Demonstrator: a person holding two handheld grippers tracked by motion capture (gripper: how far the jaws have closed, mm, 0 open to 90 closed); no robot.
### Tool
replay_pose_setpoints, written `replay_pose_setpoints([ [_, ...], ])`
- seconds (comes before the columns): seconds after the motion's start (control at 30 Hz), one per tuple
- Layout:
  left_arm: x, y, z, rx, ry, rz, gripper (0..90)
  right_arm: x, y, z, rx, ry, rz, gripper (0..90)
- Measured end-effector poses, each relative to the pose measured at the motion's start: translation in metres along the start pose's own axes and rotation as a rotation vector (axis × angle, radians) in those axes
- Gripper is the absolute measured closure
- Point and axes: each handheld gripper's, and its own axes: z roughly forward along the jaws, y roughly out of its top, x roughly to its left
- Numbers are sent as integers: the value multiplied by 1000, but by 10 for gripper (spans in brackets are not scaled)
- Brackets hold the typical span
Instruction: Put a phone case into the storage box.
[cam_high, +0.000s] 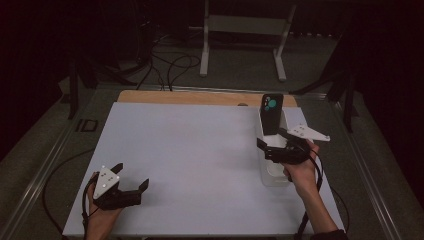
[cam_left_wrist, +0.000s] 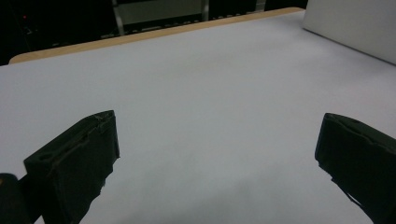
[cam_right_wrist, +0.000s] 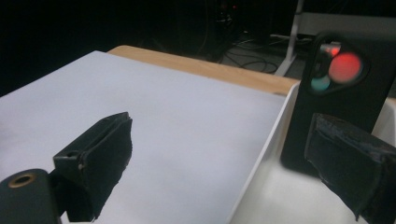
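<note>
There is one phone (cam_high: 272, 114) here, one white bin (cam_high: 274, 175), and two tools, one in each of the person's hands. The phone is black, with a cluster of lenses near its top, and it stands upright on its lower end inside the bin, leaning against the bin's far wall. The bin sits on the right side of the bench (cam_high: 200, 150), whose top is covered by a single pale sheet with a strip of bare wood showing along the far edge.

The right tool (cam_high: 274, 145) hangs over the bin with its jaws spread wide. In the right gripper view one jaw is out over the pale sheet, beyond the bin's wall, and the other is inside the bin, just in front of the phone's lower part; I cannot tell whether that jaw touches the phone. Nothing is clamped between them.

The left tool (cam_high: 131, 181) is low at the near left corner of the bench, well apart from the bin. Its jaws are also wide apart, with only bare sheet between them.
</note>
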Motion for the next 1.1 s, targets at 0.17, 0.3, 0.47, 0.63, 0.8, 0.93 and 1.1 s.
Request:
replay_pose_setpoints([
  [0.17, 2, 2, -4, -12, -2, -4, 4, 8, -20, -9, -13, 11, 6, 75],
  [0.3, 4, 2, -8, -19, 0, -10, 4, 12, -34, -16, -31, 8, 7, 75],
  [0.47, 6, 2, -11, -29, -3, -14, 4, 18, -48, -20, -51, 6, -16, 75],
  [0.63, 5, 3, -12, -32, -13, -5, 4, 21, -55, -23, -81, 15, -11, 75],
  [0.8, 4, 3, -13, -44, -18, 0, 4, 24, -66, -27, -92, 17, -33, 75],
  [0.93, 3, 3, -13, -46, -21, 2, 4, 24, -74, -30, -110, 9, -36, 75],
  [1.1, 2, 2, -12, -46, -26, 9, 4, 24, -79, -34, -127, 7, -46, 75],
])
